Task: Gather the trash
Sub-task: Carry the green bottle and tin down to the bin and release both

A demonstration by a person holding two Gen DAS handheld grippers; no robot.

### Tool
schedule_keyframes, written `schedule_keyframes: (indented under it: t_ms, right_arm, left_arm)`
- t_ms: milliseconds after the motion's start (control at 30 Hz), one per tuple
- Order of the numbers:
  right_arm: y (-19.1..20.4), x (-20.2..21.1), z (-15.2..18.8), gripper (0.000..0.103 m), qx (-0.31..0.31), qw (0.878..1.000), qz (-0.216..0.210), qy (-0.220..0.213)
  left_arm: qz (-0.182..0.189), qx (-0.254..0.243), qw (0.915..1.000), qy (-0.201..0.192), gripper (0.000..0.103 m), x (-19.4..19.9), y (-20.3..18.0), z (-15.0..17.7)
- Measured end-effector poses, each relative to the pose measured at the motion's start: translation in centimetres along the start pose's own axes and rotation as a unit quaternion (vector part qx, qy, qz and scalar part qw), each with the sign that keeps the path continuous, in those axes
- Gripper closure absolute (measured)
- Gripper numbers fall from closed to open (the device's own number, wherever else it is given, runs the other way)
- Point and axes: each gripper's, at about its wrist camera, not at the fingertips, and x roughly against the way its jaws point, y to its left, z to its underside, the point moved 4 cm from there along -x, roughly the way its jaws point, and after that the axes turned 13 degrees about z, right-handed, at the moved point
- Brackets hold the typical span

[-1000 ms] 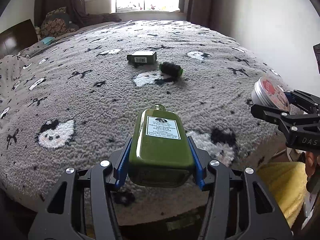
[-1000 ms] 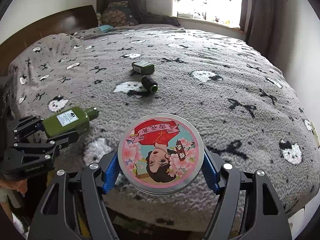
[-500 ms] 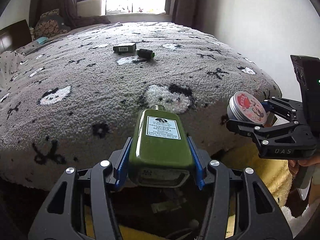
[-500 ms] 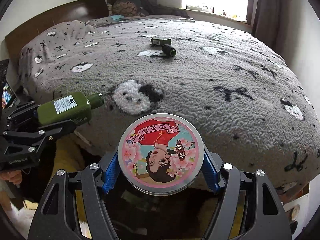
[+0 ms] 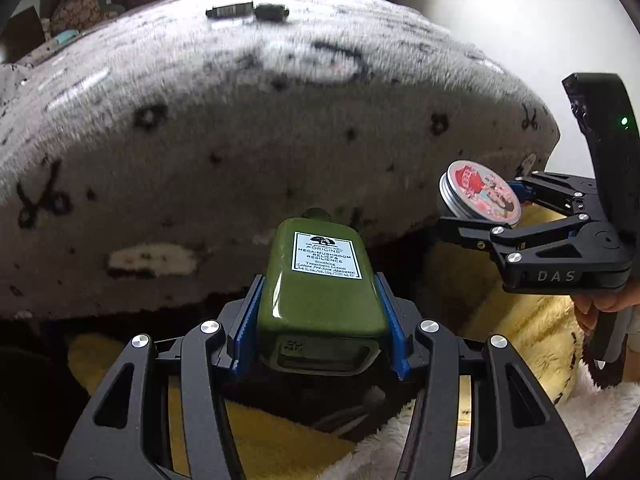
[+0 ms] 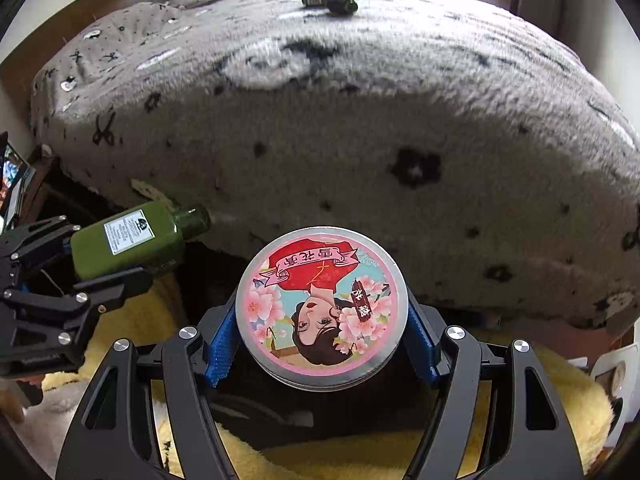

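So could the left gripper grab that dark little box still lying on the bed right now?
Probably not: the left gripper is already clamped on the green bottle, and the box lies far across the bed.

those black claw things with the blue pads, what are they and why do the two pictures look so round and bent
They are hand-held tongs, one in each of a person's hands; no robot arm is involved. Each carries a wide-angle camera looking along its fingers, which bends the picture.

The left view shows the left tongs clamped on a green lotion bottle, with the right tongs off to the side.

The right view shows the right tongs clamped on a round tin with a pink flowered lid.

Ahead is a bed under a grey fleece blanket. Two small dark items lie far back on it, too blurred to name. Yellow fluffy fabric lies below.
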Motion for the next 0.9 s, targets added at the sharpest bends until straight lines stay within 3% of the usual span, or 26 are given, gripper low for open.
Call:
schedule_keyframes:
  t_ms: [300,900]
  right_arm:
    - [0.1,-3.2,1.8,0.032,-0.012,0.999,-0.008,0.044]
    - [1.6,-8.9,3.3,0.032,-0.04,0.991,-0.041,0.118]
  left_arm:
    - [0.005,0.022,0.9982,0.056,0.053,-4.3,1.7,2.6]
    - [0.043,0.068,0.9875,0.136,0.053,-10.9,3.4,4.3]
